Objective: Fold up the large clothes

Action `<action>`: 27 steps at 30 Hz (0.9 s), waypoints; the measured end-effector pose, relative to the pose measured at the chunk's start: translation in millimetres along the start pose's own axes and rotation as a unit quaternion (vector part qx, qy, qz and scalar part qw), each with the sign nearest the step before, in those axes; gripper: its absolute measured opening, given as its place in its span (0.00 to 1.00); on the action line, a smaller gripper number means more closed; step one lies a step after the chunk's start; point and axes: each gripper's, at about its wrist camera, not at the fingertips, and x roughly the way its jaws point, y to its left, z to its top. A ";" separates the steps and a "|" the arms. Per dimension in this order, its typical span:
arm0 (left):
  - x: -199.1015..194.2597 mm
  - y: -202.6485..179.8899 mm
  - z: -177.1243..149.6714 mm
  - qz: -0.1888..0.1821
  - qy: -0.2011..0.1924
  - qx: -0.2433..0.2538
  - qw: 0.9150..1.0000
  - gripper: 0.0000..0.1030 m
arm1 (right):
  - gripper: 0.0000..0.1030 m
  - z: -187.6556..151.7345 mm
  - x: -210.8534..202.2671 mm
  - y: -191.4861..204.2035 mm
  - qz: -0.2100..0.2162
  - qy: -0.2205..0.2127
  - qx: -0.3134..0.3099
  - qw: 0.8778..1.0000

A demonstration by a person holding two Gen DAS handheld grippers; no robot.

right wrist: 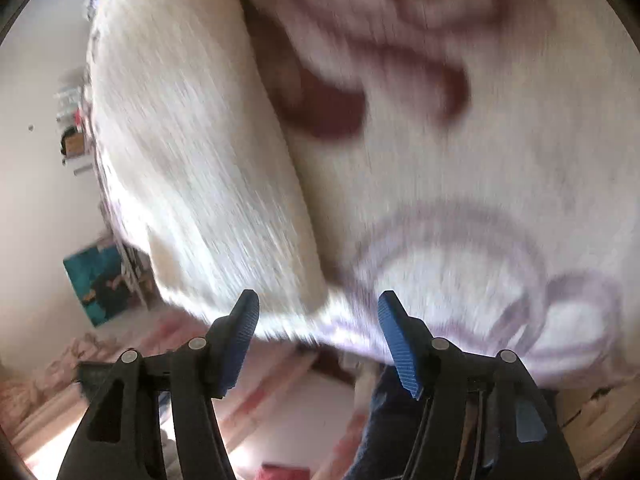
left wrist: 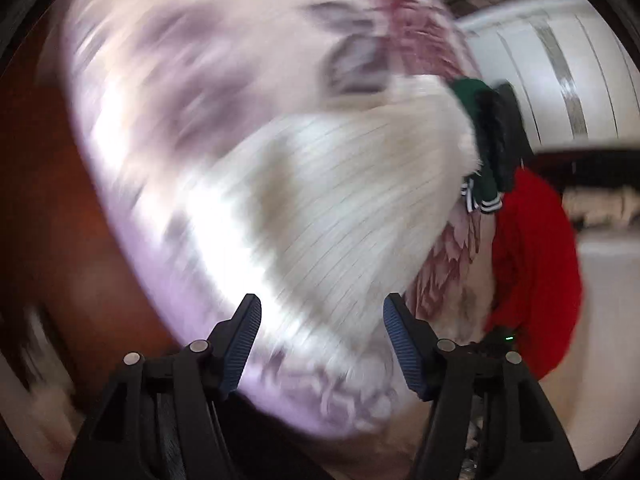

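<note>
Left gripper (left wrist: 322,310) open, empty. Right gripper (right wrist: 318,308) open, empty. Cream ribbed knit garment with thin stripes (left wrist: 336,200) spread on lilac floral-print bedspread (left wrist: 168,92), just ahead of both grippers; frames motion-blurred.

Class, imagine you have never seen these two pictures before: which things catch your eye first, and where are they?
A big pale striped garment fills the middle of the left view, lying on a blurred floral sheet, with the open left tool right over it. To its right, bright red clothing stands out beside a green and black bundle. In the right view, the open right tool hangs over the same pale fabric.
</note>
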 end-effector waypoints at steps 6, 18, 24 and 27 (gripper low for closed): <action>83.3 -94.3 75.8 0.016 -0.007 0.148 0.989 0.04 | 0.16 73.8 -22.1 60.3 0.017 -0.074 -0.047 0.996; 218.5 -85.4 145.6 0.011 0.112 0.101 0.989 0.04 | 0.10 184.0 49.8 173.0 -0.111 -0.032 -0.160 0.980; 226.3 -67.0 154.0 -0.040 0.120 0.072 0.989 0.04 | 0.07 207.6 56.8 169.8 -0.105 0.009 -0.131 0.986; 195.2 -69.3 152.2 -0.075 0.140 0.069 0.985 0.04 | 0.15 214.0 20.3 155.9 -0.012 0.039 -0.112 0.993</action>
